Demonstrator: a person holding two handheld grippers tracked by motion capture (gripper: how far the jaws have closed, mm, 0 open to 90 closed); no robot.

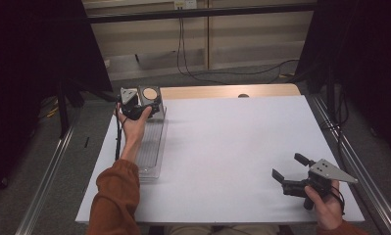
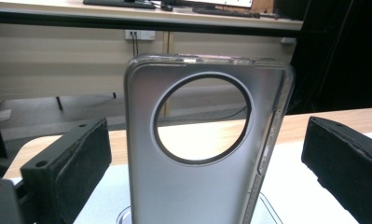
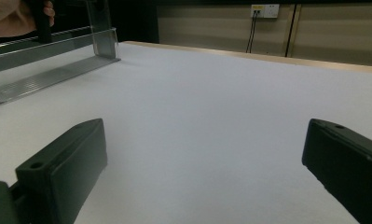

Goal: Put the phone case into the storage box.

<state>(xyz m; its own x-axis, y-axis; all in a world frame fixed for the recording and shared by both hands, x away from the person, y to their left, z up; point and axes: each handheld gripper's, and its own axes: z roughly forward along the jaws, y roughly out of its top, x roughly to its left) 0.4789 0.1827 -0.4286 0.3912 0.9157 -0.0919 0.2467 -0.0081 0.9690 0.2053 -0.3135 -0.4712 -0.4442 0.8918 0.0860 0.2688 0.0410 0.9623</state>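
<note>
phone case (image 2: 193, 186) stood upright in clear rack (image 1: 151, 147), counter 10 o'clock. left claw (image 2: 193, 168) spread wide around it, untouched. right claw (image 1: 292, 172) wide, nothing held. case judged light, flexible, slick; side edges best gripped.

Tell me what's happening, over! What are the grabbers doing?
Left gripper open, jaws either side of upright phone case, not touching. Right gripper open, empty, near table corner. Case stands in clear rack. Nothing in the way.
</note>
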